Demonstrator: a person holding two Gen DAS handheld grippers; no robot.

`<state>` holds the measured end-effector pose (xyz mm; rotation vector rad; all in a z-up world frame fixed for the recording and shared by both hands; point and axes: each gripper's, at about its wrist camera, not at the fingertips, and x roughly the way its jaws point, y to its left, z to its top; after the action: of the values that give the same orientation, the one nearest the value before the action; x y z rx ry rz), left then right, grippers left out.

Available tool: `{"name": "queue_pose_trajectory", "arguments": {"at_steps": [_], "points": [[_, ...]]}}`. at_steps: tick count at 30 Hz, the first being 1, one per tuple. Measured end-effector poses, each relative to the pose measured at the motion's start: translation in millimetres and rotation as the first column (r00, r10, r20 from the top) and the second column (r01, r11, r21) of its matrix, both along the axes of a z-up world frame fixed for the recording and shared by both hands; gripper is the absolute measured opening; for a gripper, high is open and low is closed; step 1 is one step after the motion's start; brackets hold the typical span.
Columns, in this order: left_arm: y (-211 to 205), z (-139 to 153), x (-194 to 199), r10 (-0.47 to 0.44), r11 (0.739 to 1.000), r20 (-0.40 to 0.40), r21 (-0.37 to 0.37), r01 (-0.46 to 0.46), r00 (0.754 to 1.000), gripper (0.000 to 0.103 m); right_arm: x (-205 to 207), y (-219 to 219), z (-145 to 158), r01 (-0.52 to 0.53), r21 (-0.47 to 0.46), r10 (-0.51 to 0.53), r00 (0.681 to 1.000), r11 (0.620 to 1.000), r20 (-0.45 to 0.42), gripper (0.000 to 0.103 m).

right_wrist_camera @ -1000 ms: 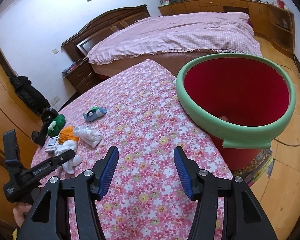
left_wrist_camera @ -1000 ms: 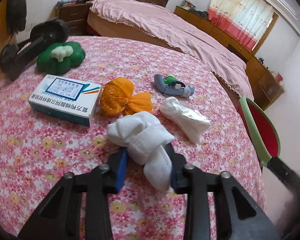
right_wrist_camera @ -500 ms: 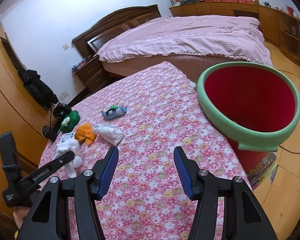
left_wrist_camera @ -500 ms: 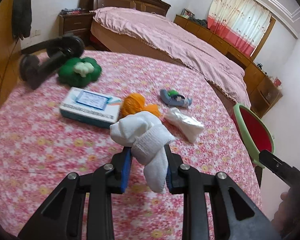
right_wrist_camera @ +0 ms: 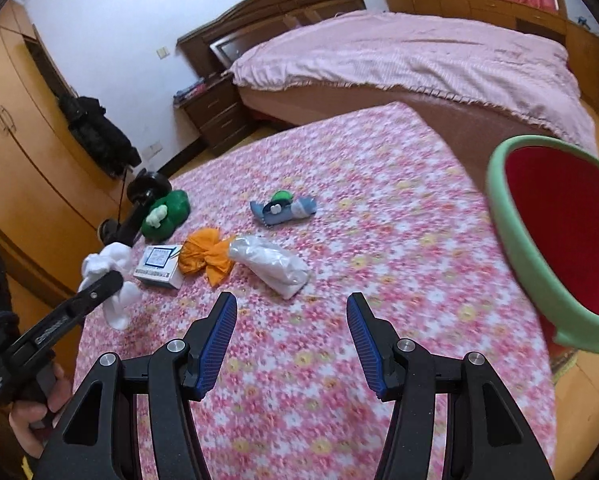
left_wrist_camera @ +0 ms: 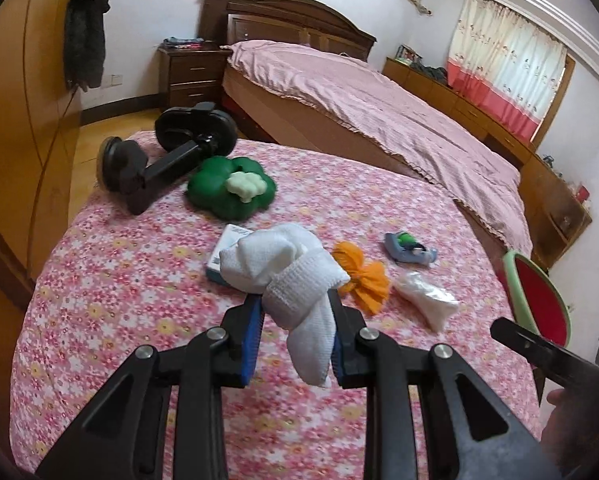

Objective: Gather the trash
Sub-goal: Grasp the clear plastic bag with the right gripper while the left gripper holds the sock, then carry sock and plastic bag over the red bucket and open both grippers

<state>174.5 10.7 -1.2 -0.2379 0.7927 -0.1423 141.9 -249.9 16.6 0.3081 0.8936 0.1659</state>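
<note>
My left gripper (left_wrist_camera: 295, 320) is shut on a knotted white sock (left_wrist_camera: 287, 276), held up above the flowered tablecloth (left_wrist_camera: 139, 280). In the right wrist view the same sock (right_wrist_camera: 111, 268) hangs from the left gripper (right_wrist_camera: 103, 284) at the far left. On the cloth lie an orange wad (right_wrist_camera: 207, 256), a clear crumpled plastic bag (right_wrist_camera: 271, 264) and a small blue-green toy (right_wrist_camera: 283, 210). My right gripper (right_wrist_camera: 291, 320) stands open over the cloth, short of the plastic bag, with nothing between its fingers. A red bin with a green rim (right_wrist_camera: 539, 240) stands off the table's right edge.
A white and blue box (right_wrist_camera: 157, 266), a green cushion-like toy (left_wrist_camera: 231, 192) and a black stand (left_wrist_camera: 167, 160) sit on the far left of the table. A bed (right_wrist_camera: 419, 64), a nightstand (left_wrist_camera: 191, 76) and wooden wardrobes (right_wrist_camera: 27, 160) surround the table.
The left gripper has lifted the white sock off the cloth and drawn back. The right gripper has swung left, away from the bin and toward the items on the table.
</note>
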Motion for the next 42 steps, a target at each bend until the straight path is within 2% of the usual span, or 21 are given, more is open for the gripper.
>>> {"name": "queue_pose_trajectory", "arguments": {"at_steps": [9,12,20,25,26,27,29,31,32,33,42], "points": [[10.3,-14.3,7.0,0.013,1.0,-0.02,-0.019,-0.013,1.0,0.029,43.9,25.8,-28.3,-0.053,-0.041,0.051,0.998,0.998,-0.039,0.059],[13.3,-15.0,8.0,0.015,1.0,-0.014,-0.02,-0.016,1.0,0.029,55.0,33.9,-32.5,-0.078,-0.062,0.077,0.997,0.995,-0.025,0.059],[17.5,-21.8,12.1,0.008,0.999,-0.033,-0.041,-0.009,0.999,0.029,71.7,46.9,-52.7,-0.112,-0.075,0.109,0.993,0.991,-0.043,0.058],[17.6,-22.6,13.1,0.009,0.999,-0.036,-0.051,-0.011,0.999,0.029,67.7,49.6,-54.2,-0.107,-0.095,0.107,0.994,0.99,-0.001,0.058],[17.1,-22.2,12.9,0.008,0.999,-0.034,-0.049,-0.01,0.999,0.029,66.8,50.2,-54.2,-0.107,-0.099,0.108,0.994,0.989,0.002,0.056],[16.2,-22.0,12.9,0.006,0.999,-0.034,-0.047,-0.008,0.999,0.029,66.4,50.7,-54.4,-0.103,-0.11,0.104,0.995,0.989,0.004,0.047],[15.1,-22.7,13.1,0.003,0.999,-0.038,-0.046,-0.005,0.999,0.029,65.6,51.2,-55.4,-0.081,-0.15,0.083,0.997,0.985,0.009,0.037],[13.9,-24.7,12.3,0.0,0.999,-0.043,-0.046,-0.002,0.999,0.029,64.4,49.4,-56.0,-0.075,-0.147,0.078,0.997,0.986,0.015,0.036],[13.2,-25.9,11.7,-0.001,0.999,-0.047,-0.046,-0.001,0.999,0.029,64.2,49.0,-56.7,-0.071,-0.15,0.074,0.997,0.986,0.015,0.027],[12.5,-26.7,10.7,-0.001,0.999,-0.05,-0.047,-0.001,0.999,0.029,63.7,48.5,-56.9,-0.057,-0.166,0.06,0.998,0.984,0.014,0.023],[5.6,-21.1,-1.3,-0.015,0.999,-0.042,-0.049,0.013,0.999,0.029,47.7,29.9,-51.7,-0.023,-0.06,0.023,1.0,0.998,0.006,0.02]]}}
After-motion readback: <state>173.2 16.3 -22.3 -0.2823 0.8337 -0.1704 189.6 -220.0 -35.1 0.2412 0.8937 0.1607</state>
